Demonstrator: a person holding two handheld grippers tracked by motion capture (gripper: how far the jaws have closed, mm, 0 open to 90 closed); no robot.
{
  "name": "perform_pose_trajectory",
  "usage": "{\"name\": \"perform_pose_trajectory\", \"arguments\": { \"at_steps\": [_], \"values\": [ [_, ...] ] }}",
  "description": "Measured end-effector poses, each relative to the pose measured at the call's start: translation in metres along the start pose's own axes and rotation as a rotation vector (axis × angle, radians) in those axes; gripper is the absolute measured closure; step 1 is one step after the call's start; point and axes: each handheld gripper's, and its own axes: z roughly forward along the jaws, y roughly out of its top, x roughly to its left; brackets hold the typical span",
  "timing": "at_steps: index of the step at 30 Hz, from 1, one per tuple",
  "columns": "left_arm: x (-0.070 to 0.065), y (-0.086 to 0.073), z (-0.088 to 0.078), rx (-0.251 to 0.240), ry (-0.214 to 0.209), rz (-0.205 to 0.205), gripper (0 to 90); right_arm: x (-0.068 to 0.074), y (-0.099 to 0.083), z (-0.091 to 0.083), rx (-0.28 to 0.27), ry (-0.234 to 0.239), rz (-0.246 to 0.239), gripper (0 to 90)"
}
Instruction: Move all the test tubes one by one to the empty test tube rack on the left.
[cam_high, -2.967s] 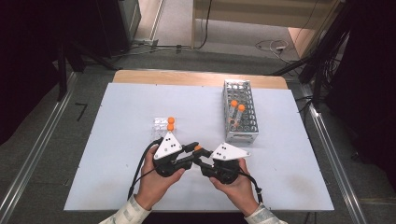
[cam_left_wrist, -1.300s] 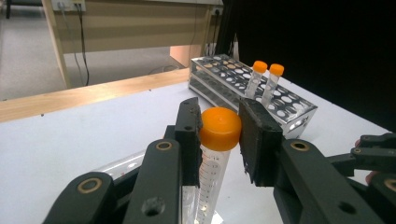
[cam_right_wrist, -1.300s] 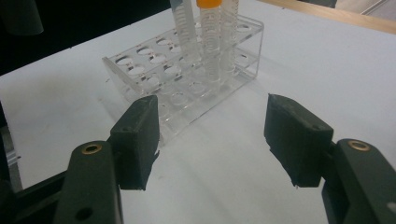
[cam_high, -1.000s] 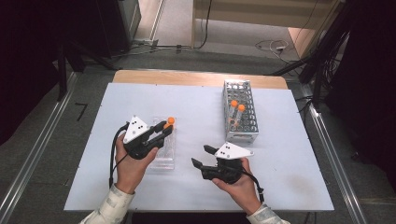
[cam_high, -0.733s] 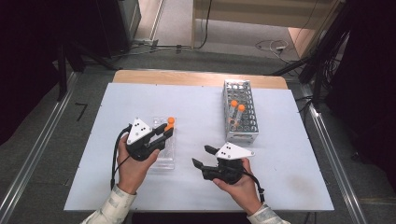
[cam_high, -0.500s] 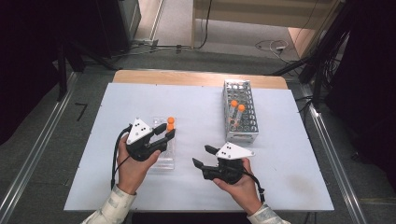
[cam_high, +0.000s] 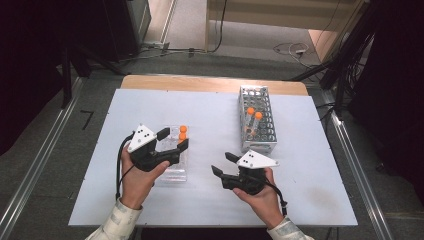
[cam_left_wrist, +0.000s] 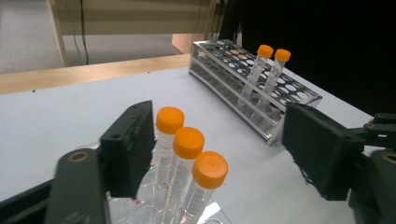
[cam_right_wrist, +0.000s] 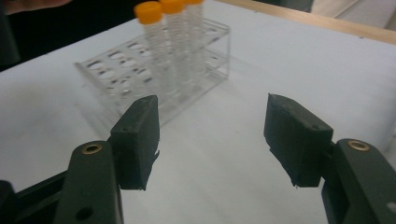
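The left gripper (cam_high: 172, 140) is seen with its jaws just opened wide over the clear rack (cam_high: 175, 167), where three orange-capped tubes (cam_left_wrist: 187, 158) stand between the jaws, the nearest lying just beside one jaw with no pad pressed on any of them. The right gripper (cam_high: 220, 164) is held with its jaws apart and nothing between them, and the clear rack with its tubes is seen ahead of it and well apart across the white table (cam_high: 210, 110). A metal rack (cam_high: 257, 120) holding two more capped tubes (cam_high: 253, 114) is seen beyond the left gripper, far from its jaws.
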Motion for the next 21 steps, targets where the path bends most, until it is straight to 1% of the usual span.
{"name": "perform_pose_trajectory", "arguments": {
  "at_steps": [1, 4, 5, 8, 10, 13, 15, 17, 19, 21],
  "values": [
    [0.0, 0.0, 0.0, 0.001, 0.002, 0.0, 22.4, -0.003, 0.0, -0.001, 0.004, -0.029, 0.003, 34.7],
    [0.0, 0.0, 0.0, 0.0, 0.007, 0.001, 20.8, -0.013, 0.001, -0.004, 0.005, -0.092, 0.025, 34.7],
    [0.0, 0.0, 0.0, 0.001, 0.006, 0.001, 20.7, -0.018, 0.001, -0.006, 0.0, -0.113, 0.024, 34.7],
    [0.001, 0.001, -0.001, -0.002, 0.008, 0.0, 20.7, -0.034, 0.003, -0.014, -0.015, -0.162, 0.055, 34.7],
    [0.002, 0.001, -0.002, -0.006, 0.009, -0.006, 20.8, -0.042, 0.005, -0.019, -0.029, -0.191, 0.065, 34.8],
    [0.001, 0.002, -0.002, -0.01, 0.011, -0.007, 20.6, -0.057, 0.007, -0.025, -0.046, -0.253, 0.083, 34.8],
    [0.002, 0.003, -0.002, -0.013, 0.013, -0.007, 19.7, -0.065, 0.008, -0.025, -0.048, -0.289, 0.088, 34.5],
    [0.002, 0.003, -0.003, -0.015, 0.015, -0.008, 19.3, -0.074, 0.008, -0.024, -0.051, -0.318, 0.107, 34.4],
    [0.002, 0.003, -0.003, -0.013, 0.014, -0.008, 18.8, -0.083, 0.008, -0.022, -0.05, -0.342, 0.127, 34.3],
    [0.002, 0.003, -0.003, -0.012, 0.013, -0.011, 18.7, -0.091, 0.008, -0.017, -0.045, -0.369, 0.133, 34.3]
  ]
}}
